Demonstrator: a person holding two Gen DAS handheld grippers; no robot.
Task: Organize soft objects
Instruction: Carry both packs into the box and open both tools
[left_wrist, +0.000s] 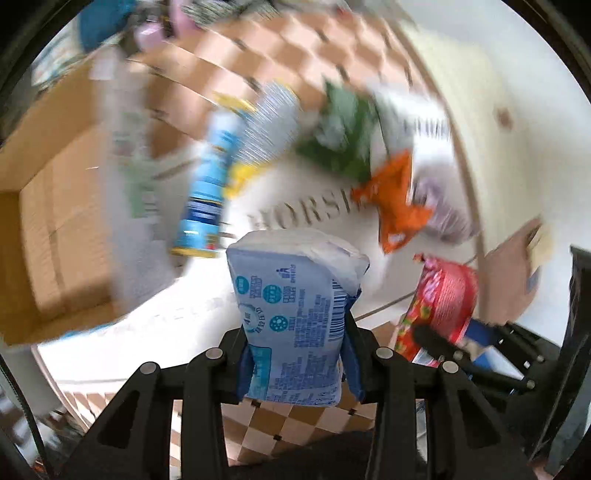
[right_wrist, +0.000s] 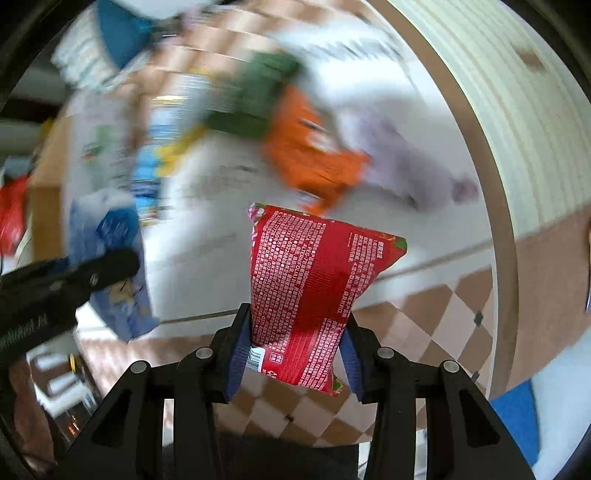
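The left gripper has its black jaws with blue pads closed partway on a pale blue and white soft plastic pack of tissues, which stands upright between them, lifted clear of the floor. The right gripper is likewise closed onto a red crinkled foil snack bag with white print, pinched at its lower half and held in the air, its top corner leaning right.

Most of the background in both views is smeared by motion blur, so print and outlines are hard to read. On the white mat with grey lettering, only part of a word shows; the tissue pack cuts off the rest. Far on the mat lie a blurred blue and yellow packet, a green bag, an orange bag and a pale lilac soft item, close together. An open brown cardboard box sits at the left, its near edge cut off by the lens rim.

In the left wrist view the red bag appears at the right, partly hidden behind the other gripper. The tissue pack is plump, its top folded and creased.
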